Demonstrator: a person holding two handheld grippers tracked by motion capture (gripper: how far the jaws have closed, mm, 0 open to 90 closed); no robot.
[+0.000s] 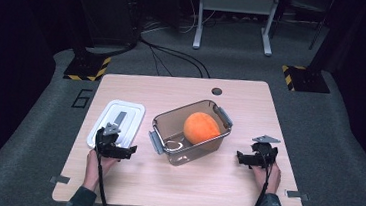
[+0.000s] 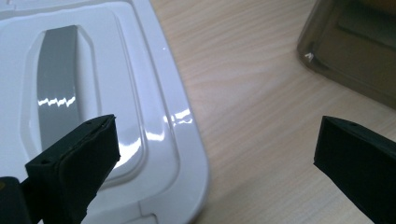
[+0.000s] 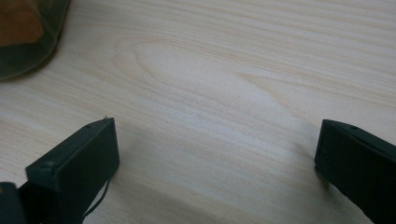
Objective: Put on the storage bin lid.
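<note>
A clear brown tub (image 1: 191, 131) with grey side latches stands mid-table and holds an orange round fruit (image 1: 200, 127); a small pale ring-like thing (image 1: 174, 145) lies beside it on the tub's floor. A white lid (image 1: 116, 123) with a grey handle strip lies flat to the tub's left. My left gripper (image 1: 121, 150) is open at the lid's near edge. In the left gripper view the lid (image 2: 93, 93) lies under the left jaw, the gripper (image 2: 215, 140) holds nothing, and the tub's corner (image 2: 355, 51) shows. My right gripper (image 1: 246, 159) (image 3: 217, 144) is open over bare wood right of the tub (image 3: 23, 37).
The wooden table (image 1: 163, 186) has a round cable hole (image 1: 216, 91) at its far edge and small metal brackets at the front corners. Beyond it are grey carpet, cables, a metal stand frame (image 1: 233, 17) and two yellow-and-black striped bases (image 1: 87, 68) (image 1: 303, 78).
</note>
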